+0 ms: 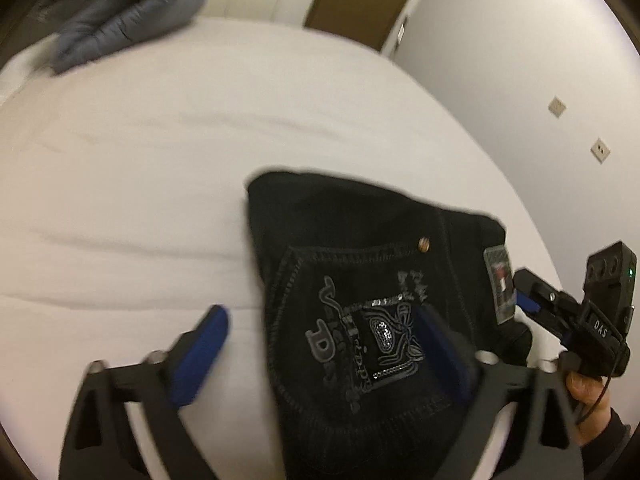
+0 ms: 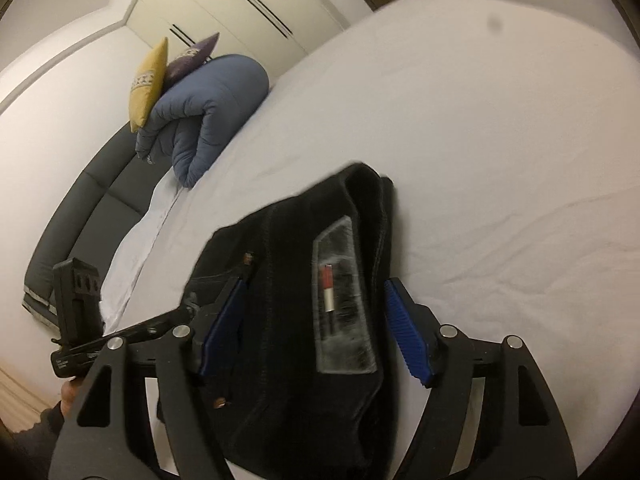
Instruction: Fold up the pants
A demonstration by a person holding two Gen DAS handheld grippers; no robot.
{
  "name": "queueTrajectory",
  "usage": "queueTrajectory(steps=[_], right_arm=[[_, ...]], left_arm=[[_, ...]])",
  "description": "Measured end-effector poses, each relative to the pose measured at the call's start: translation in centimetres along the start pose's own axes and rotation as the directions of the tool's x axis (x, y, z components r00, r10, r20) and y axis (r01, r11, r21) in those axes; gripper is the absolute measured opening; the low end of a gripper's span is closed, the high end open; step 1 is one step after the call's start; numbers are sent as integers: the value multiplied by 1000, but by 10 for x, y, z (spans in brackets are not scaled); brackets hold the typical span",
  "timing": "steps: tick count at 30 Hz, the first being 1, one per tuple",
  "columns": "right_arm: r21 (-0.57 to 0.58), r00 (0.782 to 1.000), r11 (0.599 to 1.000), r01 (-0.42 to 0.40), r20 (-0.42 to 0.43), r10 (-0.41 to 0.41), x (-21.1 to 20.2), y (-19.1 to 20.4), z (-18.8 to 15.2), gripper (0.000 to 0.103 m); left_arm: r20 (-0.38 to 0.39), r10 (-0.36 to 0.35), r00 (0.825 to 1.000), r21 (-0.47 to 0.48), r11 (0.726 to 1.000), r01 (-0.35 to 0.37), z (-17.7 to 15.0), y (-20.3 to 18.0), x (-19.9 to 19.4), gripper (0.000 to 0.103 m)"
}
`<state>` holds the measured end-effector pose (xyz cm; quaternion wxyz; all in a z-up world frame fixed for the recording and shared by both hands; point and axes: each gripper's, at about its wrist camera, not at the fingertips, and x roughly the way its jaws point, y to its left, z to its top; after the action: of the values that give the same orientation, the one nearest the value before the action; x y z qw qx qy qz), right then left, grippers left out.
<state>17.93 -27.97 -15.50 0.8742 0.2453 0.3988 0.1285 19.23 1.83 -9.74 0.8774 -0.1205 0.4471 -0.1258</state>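
So the black pants (image 1: 360, 300) are sitting in a compact folded bundle on the white bed (image 1: 140, 160), back pocket with the sparkly print facing up and the waistband label off to one side. Both tools are hanging right over it: the left tool (image 1: 320, 356) is spread wide, one blue pad out over bare sheet and the other over the pocket, not pinching anything. The right tool (image 2: 316, 328) is spread too, straddling the label end of the bundle, and neither pad looks pressed into the cloth. To me the fold looks basically done, so the risk now is undoing it. If either tool drags sideways while pulling away, a pad could snag the top layer and peel it open, especially at that loose humped edge on the far side. The mattress is soft too, so leaning on it nearby could tip the stack. There's a blue duvet (image 2: 208, 112) and cushions (image 2: 160, 76) bunched up at the head end, well clear.
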Motion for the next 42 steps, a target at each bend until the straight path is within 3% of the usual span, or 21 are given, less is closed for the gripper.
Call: queueTrajectory(steps=[3,5,10,11,12,14,16,18,19,20,21,22,24,27,29,31,33,34,39,40,42], right_arm=[[-46,998,997,63,32,-62,-21,24,1,70],[-77,993,992,100,78,-94,-45,38,-4,70],[-165,955,956,241,216,-204,-103,87,-18,70],[-177,936,942,286,262,-235,-118,97,-23,73],[-183,921,932,313,297,-251,-128,109,-28,74],[-213,872,900,380,408,-271,-159,133,-39,75],[-221,803,858,464,513,-302,-188,157,-52,81],[-204,671,775,598,657,-345,-222,188,-65,99],[-166,589,726,668,714,-379,-233,202,-71,103],[-98,471,659,746,777,-417,-247,220,-77,103],[-70,422,633,771,800,-426,-257,231,-79,103],[-64,400,625,778,818,-414,-266,241,-81,103],[-93,413,651,753,837,-359,-288,256,-82,103],[-119,453,704,700,836,-309,-320,272,-79,103],[-133,504,762,634,818,-276,-342,279,-76,103],[-126,536,801,585,802,-264,-362,283,-73,103],[-135,562,815,563,785,-258,-379,289,-72,103],[-141,586,827,544,769,-255,-387,288,-72,103],[-96,626,881,463,739,-249,-423,279,-86,103],[-100,635,874,475,727,-262,-423,279,-91,103],[-111,630,847,519,720,-292,-419,276,-100,103]], left_arm=[[71,96,993,5,995,-97,-9,-4,-30,103],[133,157,979,1,987,-159,-10,-4,-52,103],[318,268,910,30,956,-292,-5,-29,-101,103],[376,296,878,39,942,-334,8,-29,-120,103],[418,312,853,43,931,-362,1,-33,-132,103],[542,360,759,48,889,-455,-8,-48,-173,103],[661,387,643,30,843,-537,-18,-68,-211,103],[726,384,570,2,829,-560,-23,-78,-240,103],[749,375,546,-10,831,-557,-25,-80,-255,103],[764,368,530,-21,836,-549,-25,-82,-269,103],[774,361,521,-31,842,-538,-24,-83,-280,103],[780,354,517,-38,850,-525,-23,-83,-289,103],[768,363,528,-48,854,-518,-17,-86,-309,103],[749,400,528,-26,815,-580,-11,-96,-324,103],[735,373,567,14,827,-562,-6,-100,-337,103],[721,367,587,10,842,-539,-4,-100,-347,103],[675,354,647,35,861,-507,1,-101,-350,103],[656,346,670,45,869,-493,2,-101,-348,103],[517,278,810,92,922,-376,-9,-99,-329,103],[492,265,829,94,931,-354,-13,-98,-322,103],[433,268,861,95,936,-339,-21,-97,-303,103]])
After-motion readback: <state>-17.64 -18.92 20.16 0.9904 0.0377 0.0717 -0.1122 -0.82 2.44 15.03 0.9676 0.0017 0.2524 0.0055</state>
